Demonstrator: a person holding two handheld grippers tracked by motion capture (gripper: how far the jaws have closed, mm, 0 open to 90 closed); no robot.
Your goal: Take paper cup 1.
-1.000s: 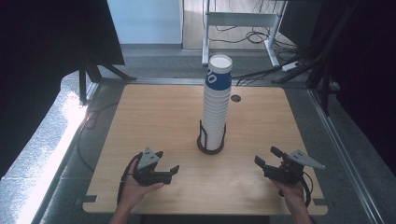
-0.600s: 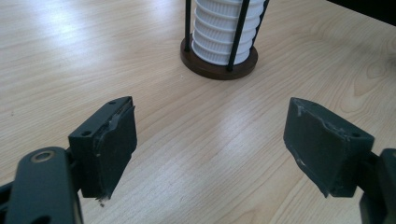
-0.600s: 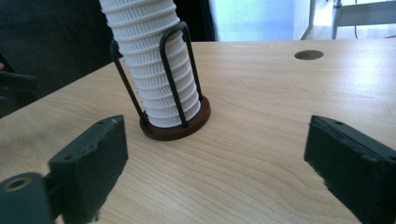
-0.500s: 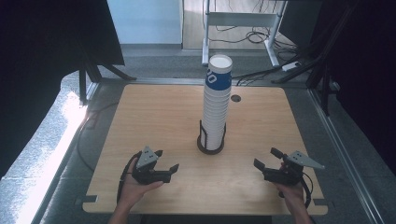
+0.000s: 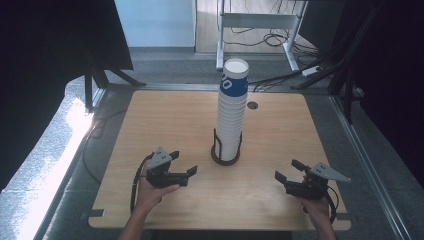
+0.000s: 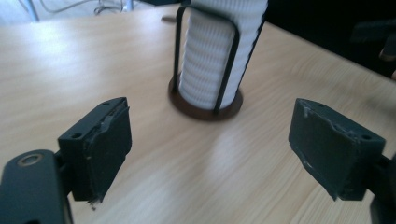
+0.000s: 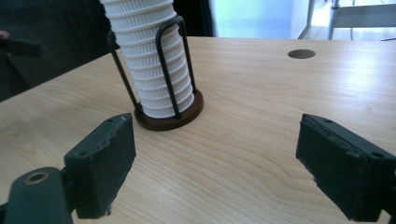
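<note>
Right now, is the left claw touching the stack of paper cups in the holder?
Apart. The high view shows bare table between the left claw and the stack of paper cups; the left gripper view shows its open jaws short of the holder.

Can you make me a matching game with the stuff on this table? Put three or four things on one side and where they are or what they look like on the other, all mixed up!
Things:
1. cup stack
2. holder
3. left gripper
4. hole

Clues:
A. a small round opening in the wood behind the cups
B. tall and white, top cup has a blue band
C. open, with nothing between its jaws, near the table's front
D. dark round base with wire loops around the bottom cups

Pairs: 1-B, 2-D, 3-C, 4-A
</note>
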